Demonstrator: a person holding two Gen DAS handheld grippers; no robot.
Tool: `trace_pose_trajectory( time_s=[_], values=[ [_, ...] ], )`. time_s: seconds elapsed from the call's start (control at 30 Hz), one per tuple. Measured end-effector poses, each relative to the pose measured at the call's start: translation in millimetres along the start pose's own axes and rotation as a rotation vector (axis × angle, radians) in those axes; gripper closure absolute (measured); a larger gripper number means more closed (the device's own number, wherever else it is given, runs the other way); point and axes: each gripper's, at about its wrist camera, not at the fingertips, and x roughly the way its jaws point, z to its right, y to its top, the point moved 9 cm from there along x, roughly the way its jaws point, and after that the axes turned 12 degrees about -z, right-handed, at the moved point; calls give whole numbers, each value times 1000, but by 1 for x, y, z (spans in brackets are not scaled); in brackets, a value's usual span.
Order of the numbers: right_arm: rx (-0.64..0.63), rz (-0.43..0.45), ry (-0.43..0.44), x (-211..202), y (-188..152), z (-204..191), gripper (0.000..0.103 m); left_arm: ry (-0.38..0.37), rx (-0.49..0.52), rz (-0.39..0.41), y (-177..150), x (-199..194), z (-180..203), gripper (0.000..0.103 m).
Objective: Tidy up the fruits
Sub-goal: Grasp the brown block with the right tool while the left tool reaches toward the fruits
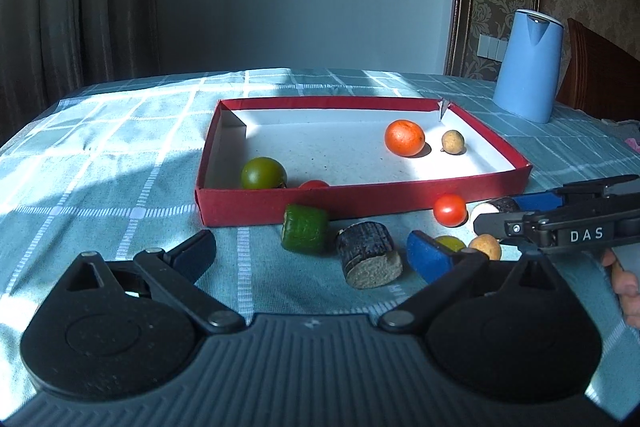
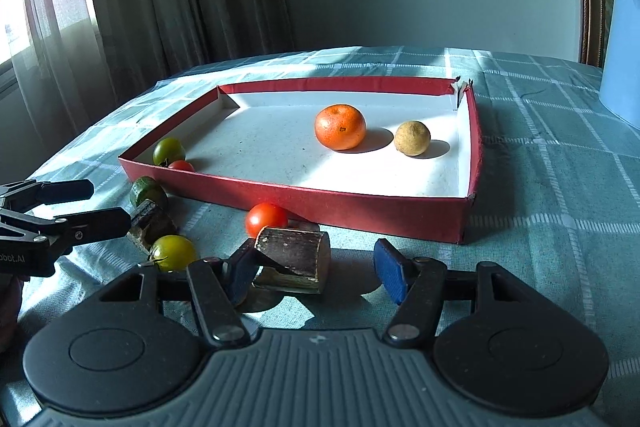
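**A:** What am I looking at, biggest first?

**B:** The tabletop under a teal checked cloth, then the red tray lying flat on it. A blue jug stands beyond the tray's far right corner.

**A:** And my hands?

**B:** I hold both low over the cloth, aimed at the tray's near wall. My left hand-held gripper has its fingers spread wide, with a green cylinder and a dark log piece lying between them, neither touched. My right hand-held gripper is spread as well; a second dark log piece sits between its fingers, against the left one or just beside it — I cannot tell which.

**A:** The fruit?

**B:** In the tray: an orange beside a small tan fruit near the far right, a green tomato and a small red tomato in the near left corner. On the cloth, a red tomato lies just beside the tray wall and a yellow-green tomato near my left hand-held gripper.
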Motion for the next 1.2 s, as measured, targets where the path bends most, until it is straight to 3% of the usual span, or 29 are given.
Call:
trace_pose_trajectory(
  time_s=[0.17, 0.33, 0.63, 0.73, 0.8, 0.87, 1.2],
  values=[
    [-46, 12, 3, -4, -2, -10, 67, -18, 7, -51, -3, 10, 4, 9],
    [-73, 24, -23, -6, -2, -14, 68, -78, -3, -103, -5, 20, 7, 22],
    [-47, 31, -36, -7, 0, -8, 68, -100, 48, -101, -7, 19, 20, 43],
    [-45, 33, -36, -8, 0, -8, 68, -106, 65, -99, -8, 18, 26, 53],
    [-46, 35, -38, -8, 0, -8, 68, -109, 82, -99, -8, 18, 32, 66],
    [-45, 35, -39, -8, 0, -8, 68, -101, 100, -98, -8, 19, 37, 70],
    [-47, 60, -68, -12, 1, -6, 68, -70, 79, -30, -3, 8, 33, 72]
  ],
)
